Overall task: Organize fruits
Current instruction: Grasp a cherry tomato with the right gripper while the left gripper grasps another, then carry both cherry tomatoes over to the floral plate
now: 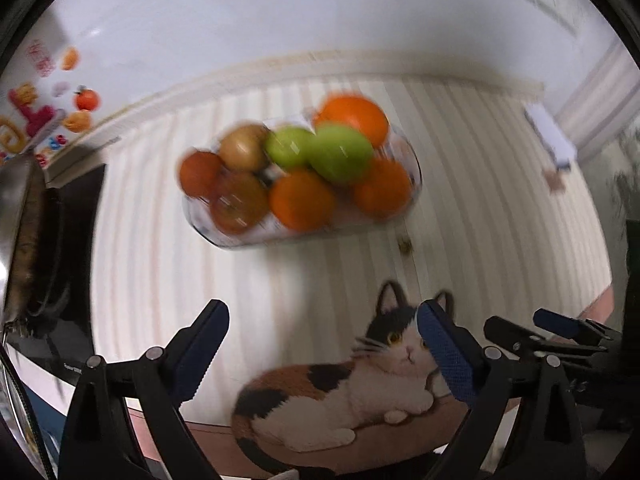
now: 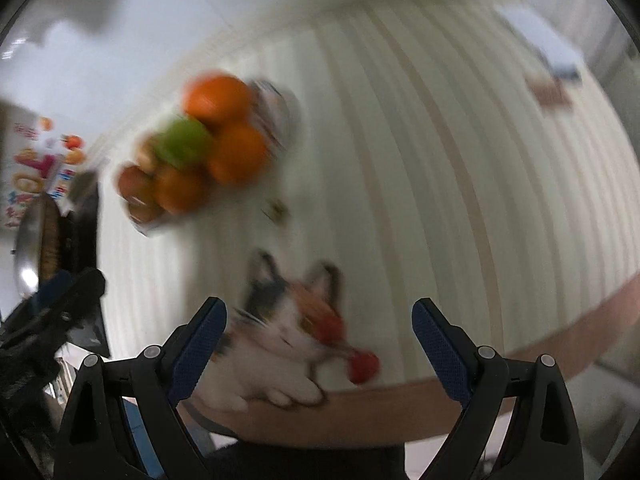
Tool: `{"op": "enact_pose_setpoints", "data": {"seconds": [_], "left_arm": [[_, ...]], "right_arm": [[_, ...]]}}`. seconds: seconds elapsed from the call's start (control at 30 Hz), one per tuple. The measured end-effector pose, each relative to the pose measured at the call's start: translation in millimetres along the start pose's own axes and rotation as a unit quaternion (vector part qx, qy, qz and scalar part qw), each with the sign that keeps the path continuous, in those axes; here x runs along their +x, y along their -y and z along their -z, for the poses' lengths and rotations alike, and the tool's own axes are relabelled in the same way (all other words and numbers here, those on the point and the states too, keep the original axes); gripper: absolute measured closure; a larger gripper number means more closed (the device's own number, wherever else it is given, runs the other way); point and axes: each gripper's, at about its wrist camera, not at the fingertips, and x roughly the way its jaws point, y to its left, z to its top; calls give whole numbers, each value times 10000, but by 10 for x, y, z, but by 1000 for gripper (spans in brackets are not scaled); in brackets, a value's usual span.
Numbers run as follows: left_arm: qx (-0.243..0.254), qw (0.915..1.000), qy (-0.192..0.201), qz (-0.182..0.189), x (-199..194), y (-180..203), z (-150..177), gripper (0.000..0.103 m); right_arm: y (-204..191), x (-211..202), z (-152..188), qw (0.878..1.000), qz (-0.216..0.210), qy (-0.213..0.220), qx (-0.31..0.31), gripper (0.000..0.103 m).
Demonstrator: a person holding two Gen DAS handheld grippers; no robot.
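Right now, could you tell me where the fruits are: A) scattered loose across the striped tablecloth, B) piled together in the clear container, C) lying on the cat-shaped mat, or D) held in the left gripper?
B: the oranges and green fruits sit heaped inside the clear container, and both grippers are open and hold nothing.

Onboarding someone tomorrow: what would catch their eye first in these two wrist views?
First, the clear bowl heaped with oranges and green apples, mid-table on the striped tablecloth. Next, the calico cat-shaped mat at the near table edge, just ahead of the open, empty left gripper. In the blurrier right wrist view, the right gripper is also open and empty.
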Motion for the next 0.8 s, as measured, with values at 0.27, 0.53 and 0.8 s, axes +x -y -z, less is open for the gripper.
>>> {"op": "enact_pose_setpoints", "data": {"seconds": [0.27, 0.53, 0.8], "left_arm": [[189, 9970, -749, 58, 536, 252, 204, 7], [24, 9933, -1117, 311, 733, 311, 266, 7], [676, 9885, -1073, 825, 788, 835, 224, 17]], "right_arm": [[274, 585, 357, 9975, 43, -686, 144, 38], [216, 715, 518, 9982, 212, -532, -195, 73], [474, 496, 465, 9991, 364, -201, 119, 74]]}}
